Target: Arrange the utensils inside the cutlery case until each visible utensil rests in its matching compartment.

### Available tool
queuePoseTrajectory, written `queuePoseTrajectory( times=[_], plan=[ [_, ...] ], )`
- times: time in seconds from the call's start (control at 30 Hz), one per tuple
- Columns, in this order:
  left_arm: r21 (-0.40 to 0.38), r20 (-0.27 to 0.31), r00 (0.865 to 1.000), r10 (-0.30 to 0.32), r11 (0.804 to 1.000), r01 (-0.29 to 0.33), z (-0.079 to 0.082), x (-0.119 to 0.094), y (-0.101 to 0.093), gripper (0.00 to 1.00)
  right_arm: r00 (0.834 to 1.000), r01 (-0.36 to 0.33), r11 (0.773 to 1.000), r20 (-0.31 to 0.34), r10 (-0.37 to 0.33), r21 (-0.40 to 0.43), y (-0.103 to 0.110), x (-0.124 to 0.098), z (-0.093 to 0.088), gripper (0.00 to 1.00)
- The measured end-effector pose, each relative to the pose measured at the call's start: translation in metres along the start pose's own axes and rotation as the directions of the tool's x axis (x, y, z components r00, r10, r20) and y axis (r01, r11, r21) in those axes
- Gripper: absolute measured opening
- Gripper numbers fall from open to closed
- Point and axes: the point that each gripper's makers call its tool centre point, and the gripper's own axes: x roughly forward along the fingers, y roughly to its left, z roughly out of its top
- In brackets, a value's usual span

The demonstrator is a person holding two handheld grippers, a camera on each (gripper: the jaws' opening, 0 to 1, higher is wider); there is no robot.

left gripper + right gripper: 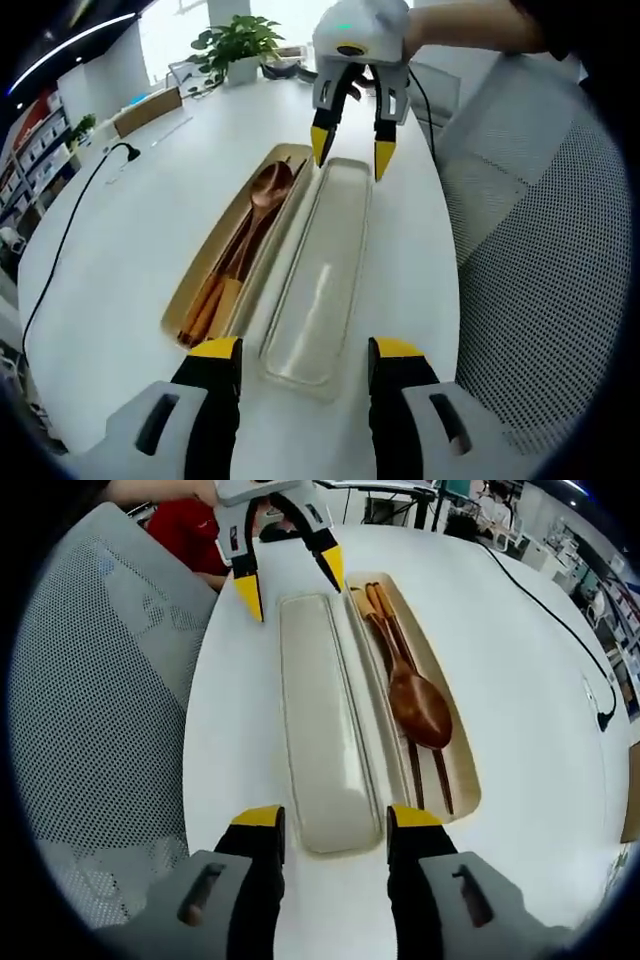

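lid between both hand-held grippers | jaws apart, empty | spoon in case

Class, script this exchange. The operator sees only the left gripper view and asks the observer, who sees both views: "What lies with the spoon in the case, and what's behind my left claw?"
Observer: Two chopsticks lie alongside the spoon in the case. Their dark tips reach past the spoon's bowl.
Operator: And behind my left claw?
Observer: Past the left claw, beyond the table's edge, is a person in red clothing.
Operator: Has the right claw gripped the lid?
Observer: No. The right claw is open, with one jaw on either side of the end of the lid, not closed on it.
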Motion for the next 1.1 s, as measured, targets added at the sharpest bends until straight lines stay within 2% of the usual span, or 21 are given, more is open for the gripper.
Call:
queuePoseTrajectory(
  times=[0.17,0.27,0.37,0.5,0.57,0.93,1.1],
  plan=[
    [0.018,-0.032,0.999,-0.012,1.000,0.013,-0.0073,0.0061,-0.0044,0.52,1.000,0.002,0.999,-0.016,-0.003,-0.044,-0.0003,0.0036,0.0025,0.39],
    [0.015,-0.031,0.999,-0.019,1.000,0.019,-0.0050,0.0057,-0.0067,0.51,1.000,-0.004,0.999,-0.007,0.004,-0.031,-0.0005,0.0047,0.0053,0.40],
    [0.007,-0.027,0.999,-0.021,1.000,0.021,-0.0036,0.0062,-0.0056,0.50,1.000,0.007,0.998,-0.019,-0.008,-0.065,0.0004,0.0058,0.0057,0.38],
    [-0.014,-0.023,0.999,-0.033,0.999,0.033,-0.0035,0.0061,-0.0074,0.41,1.000,0.005,0.997,-0.018,-0.006,-0.073,0.0022,0.0050,0.0052,0.36],
    [0.003,-0.028,0.999,-0.032,0.999,0.033,-0.0032,0.0056,-0.0070,0.41,1.000,0.006,0.997,-0.017,-0.007,-0.077,0.0032,0.0051,0.0051,0.35],
    [0.038,-0.041,0.998,-0.050,0.998,0.051,-0.0026,0.0060,-0.0095,0.40,0.998,-0.016,0.993,-0.059,0.009,-0.115,0.0053,0.0054,0.0040,0.37],
    [0.034,-0.045,0.998,-0.043,0.998,0.045,-0.0020,0.0072,-0.0100,0.40,0.994,-0.018,0.993,-0.108,0.005,-0.120,0.0065,0.0070,0.0049,0.34]
  ],
)
